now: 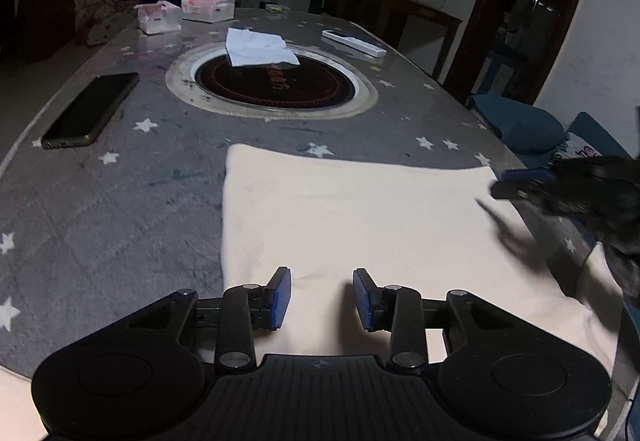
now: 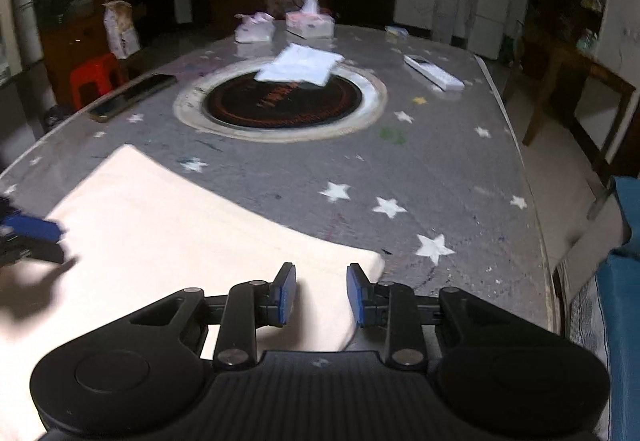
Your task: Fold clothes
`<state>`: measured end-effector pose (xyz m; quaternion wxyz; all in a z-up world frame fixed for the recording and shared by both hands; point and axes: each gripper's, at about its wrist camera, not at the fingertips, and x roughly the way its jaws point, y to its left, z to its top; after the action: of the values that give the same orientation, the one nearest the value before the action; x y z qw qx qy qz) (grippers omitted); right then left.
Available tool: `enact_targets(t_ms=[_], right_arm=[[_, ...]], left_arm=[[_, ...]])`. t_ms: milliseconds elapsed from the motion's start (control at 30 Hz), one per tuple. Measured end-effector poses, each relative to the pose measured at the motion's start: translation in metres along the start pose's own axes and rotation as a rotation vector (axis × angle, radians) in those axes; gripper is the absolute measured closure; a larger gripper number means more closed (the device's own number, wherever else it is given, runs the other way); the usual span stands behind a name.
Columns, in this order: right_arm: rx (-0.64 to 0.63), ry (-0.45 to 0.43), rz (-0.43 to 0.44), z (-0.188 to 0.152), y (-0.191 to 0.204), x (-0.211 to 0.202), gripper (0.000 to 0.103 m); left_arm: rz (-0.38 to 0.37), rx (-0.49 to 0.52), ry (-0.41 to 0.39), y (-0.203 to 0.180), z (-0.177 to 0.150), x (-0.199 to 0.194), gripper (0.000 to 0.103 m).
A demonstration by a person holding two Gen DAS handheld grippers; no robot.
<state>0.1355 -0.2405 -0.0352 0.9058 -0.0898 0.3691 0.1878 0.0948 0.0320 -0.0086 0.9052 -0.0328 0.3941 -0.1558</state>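
A cream garment [image 1: 360, 209] lies folded flat on the grey star-patterned table [image 1: 120, 201], with smooth straight edges. My left gripper [image 1: 322, 297] hovers over its near part, blue pads apart, and only flat cloth shows in the gap. In the left wrist view my right gripper [image 1: 520, 185] is blurred at the garment's far right corner. In the right wrist view the right gripper [image 2: 321, 293] stands open above the garment [image 2: 160, 233] near its right corner, gripping nothing. The left gripper [image 2: 32, 237] shows blurred at that view's left edge.
A black phone [image 1: 92, 109] lies at the table's left. A round inset cooker [image 1: 272, 81] sits in the middle, with a folded white cloth [image 1: 260, 47] on its far rim. A white remote [image 1: 354, 43] and tissue packs [image 1: 208, 7] lie beyond. Blue cushions [image 1: 516, 125] are on the right.
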Motion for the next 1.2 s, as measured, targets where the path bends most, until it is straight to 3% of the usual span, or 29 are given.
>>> enact_targets(t_ms=[100, 267, 567, 767, 867, 1033, 1200], right_arm=[[-0.046, -0.018, 0.046, -0.007, 0.017, -0.025, 0.074], [-0.125, -0.023, 0.147, -0.036, 0.055, -0.061, 0.068], [-0.271, -0.01, 0.234, -0.094, 0.12, -0.1, 0.067], [-0.369, 0.007, 0.298, -0.118, 0.149, -0.116, 0.067], [-0.399, -0.008, 0.286, -0.122, 0.152, -0.126, 0.067], [-0.359, -0.005, 0.291, -0.123, 0.148, -0.126, 0.067], [-0.189, -0.047, 0.284, -0.123, 0.121, -0.144, 0.067]], left_arm=[[0.031, 0.026, -0.027, -0.001, 0.0, -0.009, 0.065], [0.001, 0.117, -0.09, -0.022, -0.016, -0.042, 0.063], [-0.07, 0.356, -0.062, -0.072, -0.088, -0.065, 0.063], [-0.079, 0.414, -0.055, -0.077, -0.115, -0.075, 0.063], [-0.067, 0.413, -0.061, -0.076, -0.112, -0.079, 0.063], [-0.076, 0.394, -0.102, -0.082, -0.102, -0.082, 0.063], [-0.127, 0.389, -0.11, -0.096, -0.097, -0.073, 0.063]])
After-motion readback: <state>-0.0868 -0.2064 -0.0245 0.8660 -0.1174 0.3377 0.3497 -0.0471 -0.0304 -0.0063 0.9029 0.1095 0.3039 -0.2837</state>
